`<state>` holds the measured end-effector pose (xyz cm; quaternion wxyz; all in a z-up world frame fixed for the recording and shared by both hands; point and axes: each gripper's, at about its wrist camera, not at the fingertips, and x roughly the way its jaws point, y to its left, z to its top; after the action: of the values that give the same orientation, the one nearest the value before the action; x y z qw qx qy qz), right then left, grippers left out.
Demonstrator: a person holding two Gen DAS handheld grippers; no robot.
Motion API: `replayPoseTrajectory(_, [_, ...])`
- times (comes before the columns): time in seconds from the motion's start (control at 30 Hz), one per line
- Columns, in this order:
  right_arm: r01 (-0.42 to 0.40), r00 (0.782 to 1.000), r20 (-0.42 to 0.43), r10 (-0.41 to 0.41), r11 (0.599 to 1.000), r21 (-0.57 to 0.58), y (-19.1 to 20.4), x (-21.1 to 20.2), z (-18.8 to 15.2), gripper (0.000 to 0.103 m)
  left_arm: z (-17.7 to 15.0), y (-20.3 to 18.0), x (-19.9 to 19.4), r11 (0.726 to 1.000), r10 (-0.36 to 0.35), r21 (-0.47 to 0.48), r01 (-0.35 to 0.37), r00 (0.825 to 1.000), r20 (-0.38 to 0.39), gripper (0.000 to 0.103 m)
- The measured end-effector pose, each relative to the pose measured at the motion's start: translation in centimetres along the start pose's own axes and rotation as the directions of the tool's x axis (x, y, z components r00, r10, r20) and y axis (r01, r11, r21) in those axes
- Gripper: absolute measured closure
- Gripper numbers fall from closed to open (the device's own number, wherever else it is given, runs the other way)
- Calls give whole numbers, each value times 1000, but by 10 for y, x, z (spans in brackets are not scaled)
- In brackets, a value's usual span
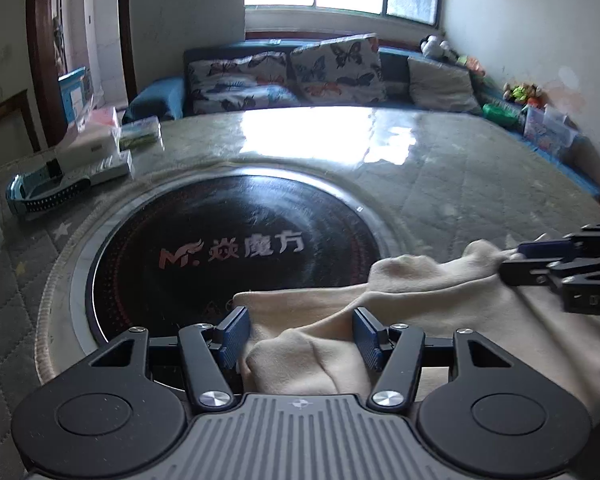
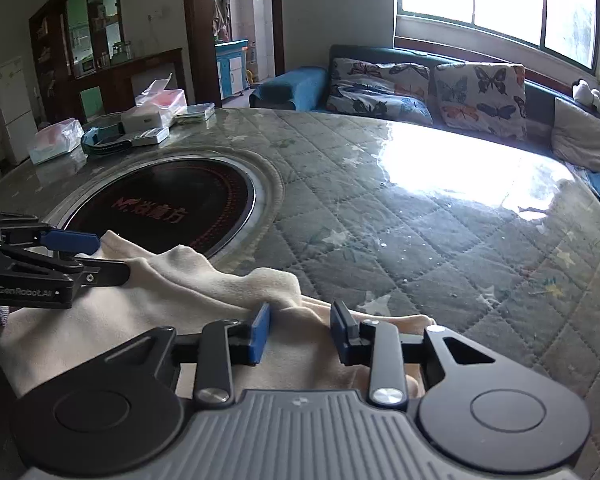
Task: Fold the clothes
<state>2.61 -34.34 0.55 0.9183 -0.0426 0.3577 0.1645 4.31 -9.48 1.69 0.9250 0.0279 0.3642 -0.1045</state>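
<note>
A cream-coloured garment (image 1: 440, 304) lies rumpled on the near edge of the round table, partly over the black hob. It also shows in the right wrist view (image 2: 188, 292). My left gripper (image 1: 300, 338) is open, with a raised fold of the cloth between its blue pads. My right gripper (image 2: 300, 330) is open too, its pads either side of a bunched edge of the cloth. In the left wrist view the right gripper (image 1: 516, 262) comes in from the right at the cloth's far edge. In the right wrist view the left gripper (image 2: 100, 254) enters from the left.
The round table (image 2: 420, 216) has a quilted grey cover under glass and a black round hob (image 1: 236, 256) in its middle. Boxes, tissue packs and a blue-and-black strap (image 1: 44, 196) sit at its far left. A sofa with butterfly cushions (image 1: 332, 68) stands behind.
</note>
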Motion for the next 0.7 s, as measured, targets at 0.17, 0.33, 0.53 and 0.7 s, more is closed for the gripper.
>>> replayPoseTrajectory(0.17, [7, 1000, 25, -6, 999, -42, 8, -12, 2, 68, 0, 10, -12, 1000, 5, -24, -5, 1000, 22, 42])
replayPoseTrajectory(0.33, [-36, 997, 57, 43, 992, -125, 33, -32, 4, 58, -4, 31, -35, 995, 29, -93, -24, 998, 57, 19])
replayPoseTrajectory(0.53, [-139, 985, 53, 161, 946, -294, 87, -47, -3, 51, -12, 51, -60, 987, 73, -148, -58, 993, 95, 1])
replayPoseTrajectory(0.7, [-211, 969, 18, 247, 861, -462, 137, -51, -14, 47, -16, 66, -70, 974, 85, -215, -64, 992, 89, 0])
